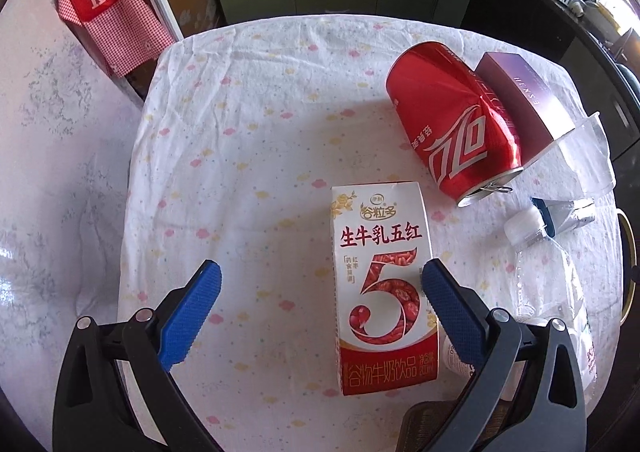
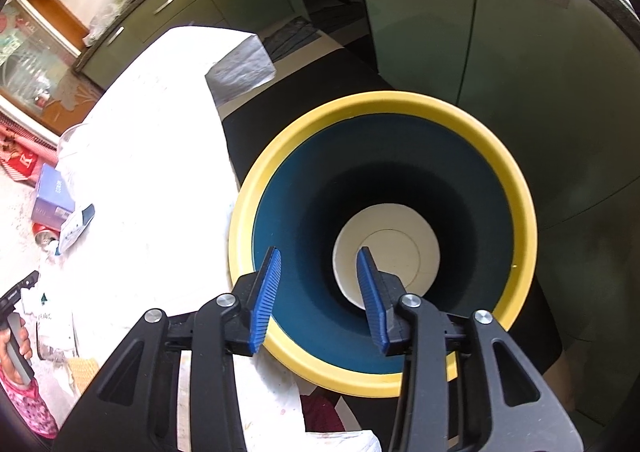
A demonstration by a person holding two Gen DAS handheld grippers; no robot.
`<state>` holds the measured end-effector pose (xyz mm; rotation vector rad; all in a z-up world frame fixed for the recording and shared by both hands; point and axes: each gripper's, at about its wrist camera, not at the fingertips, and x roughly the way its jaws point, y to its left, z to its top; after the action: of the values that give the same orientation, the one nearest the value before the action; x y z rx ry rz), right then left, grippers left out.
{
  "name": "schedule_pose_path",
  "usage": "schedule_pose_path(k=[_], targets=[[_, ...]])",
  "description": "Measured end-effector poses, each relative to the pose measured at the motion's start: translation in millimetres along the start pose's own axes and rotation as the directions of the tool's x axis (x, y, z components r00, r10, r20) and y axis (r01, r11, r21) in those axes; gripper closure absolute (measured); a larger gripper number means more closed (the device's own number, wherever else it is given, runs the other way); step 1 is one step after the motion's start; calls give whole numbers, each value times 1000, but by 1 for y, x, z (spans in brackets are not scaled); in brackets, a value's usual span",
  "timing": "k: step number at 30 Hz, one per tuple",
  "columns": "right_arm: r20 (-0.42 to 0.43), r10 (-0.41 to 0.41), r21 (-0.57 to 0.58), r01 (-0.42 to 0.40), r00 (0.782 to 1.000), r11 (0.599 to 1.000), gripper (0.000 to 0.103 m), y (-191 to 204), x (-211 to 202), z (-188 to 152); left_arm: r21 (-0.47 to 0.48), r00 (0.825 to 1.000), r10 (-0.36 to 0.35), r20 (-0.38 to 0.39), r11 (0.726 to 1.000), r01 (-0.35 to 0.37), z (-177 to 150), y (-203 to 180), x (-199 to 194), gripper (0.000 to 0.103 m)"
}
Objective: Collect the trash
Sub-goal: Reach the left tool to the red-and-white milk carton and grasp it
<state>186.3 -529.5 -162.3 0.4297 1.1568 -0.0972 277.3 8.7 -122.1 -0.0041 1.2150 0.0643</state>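
Here the milk carton [image 1: 382, 284] lies flat on the table cloth [image 1: 248, 124], the dented red can [image 1: 452, 124] just beyond it. The left gripper [image 1: 320, 284], jaws wide apart and empty, should be centred over the carton before closing. The right gripper [image 2: 320, 284], part-open and empty, is held over the yellow-rimmed bin [image 2: 520, 188].

The left wrist camera looks steeply down past its jaws at the clothed table [image 1: 248, 124], close. The right wrist camera peers straight into the bin [image 2: 516, 188]. Both catch the table's purple box [image 1: 520, 96].
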Motion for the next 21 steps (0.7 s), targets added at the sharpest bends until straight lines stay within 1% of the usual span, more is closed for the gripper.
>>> schedule_pose_path(k=[2,3,5,7,10,14,18,21], targets=[[-6,12,-6,-12,1000,1000,65,0,6,3,-12,1000,7,-19,1000,-8,1,-2,0,4],[-9,17,-8,-17,1000,1000,65,1,8,3,-23,999,-5,-37,1000,4,1,-2,0,4],[-12,27,-11,-27,1000,1000,64,0,12,3,-53,993,-87,-83,995,83,2,-2,3,4],[-14,35,-10,-35,999,999,64,-1,15,3,-76,985,-124,-118,990,116,2,-4,8,5],[-24,39,-6,-39,999,999,64,-1,21,1,-84,983,-131,-132,989,120,3,-4,14,4],[-32,41,-8,-41,999,999,64,-6,18,-4,-86,986,-107,-131,992,96,7,0,13,6],[-26,43,-5,-43,999,999,64,-7,17,-3,-112,980,-122,-157,988,105,14,10,19,8],[-26,48,-15,-48,999,999,64,-6,16,-4,-143,970,-163,-182,980,138,18,16,24,11]])
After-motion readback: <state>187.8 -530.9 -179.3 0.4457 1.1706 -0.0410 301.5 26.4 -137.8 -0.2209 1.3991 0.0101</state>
